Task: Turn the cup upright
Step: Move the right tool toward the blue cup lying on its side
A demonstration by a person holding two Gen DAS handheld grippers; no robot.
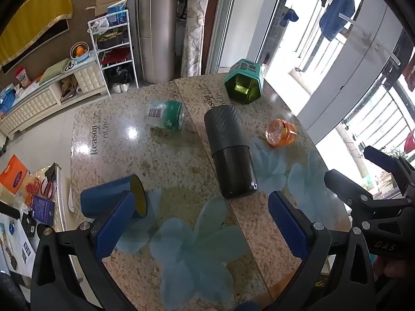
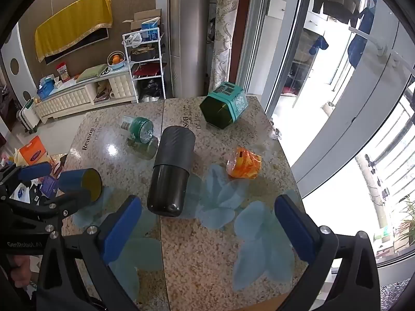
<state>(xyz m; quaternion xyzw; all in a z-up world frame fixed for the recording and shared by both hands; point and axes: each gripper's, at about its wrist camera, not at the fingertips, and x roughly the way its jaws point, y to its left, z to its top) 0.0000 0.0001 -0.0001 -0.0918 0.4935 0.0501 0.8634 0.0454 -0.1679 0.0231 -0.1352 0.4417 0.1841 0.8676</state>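
Observation:
A blue cup [image 1: 103, 197] with a yellow inside lies on its side near the table's left edge, its mouth facing right; it also shows in the right wrist view [image 2: 77, 181]. My left gripper [image 1: 199, 215] is open and empty, its left finger [image 1: 116, 223] just in front of the cup. My right gripper [image 2: 207, 220] is open and empty above the table's near part. A black flask [image 1: 228, 150] lies on its side in the middle and also shows in the right wrist view [image 2: 171, 171].
On the granite table [image 1: 181, 171] a teal hexagonal tin [image 1: 243, 83], a green-labelled jar [image 1: 166, 114] and an orange jar [image 1: 281, 132] all lie on their sides. A window runs along the right. A white bench and shelf stand beyond the table at left.

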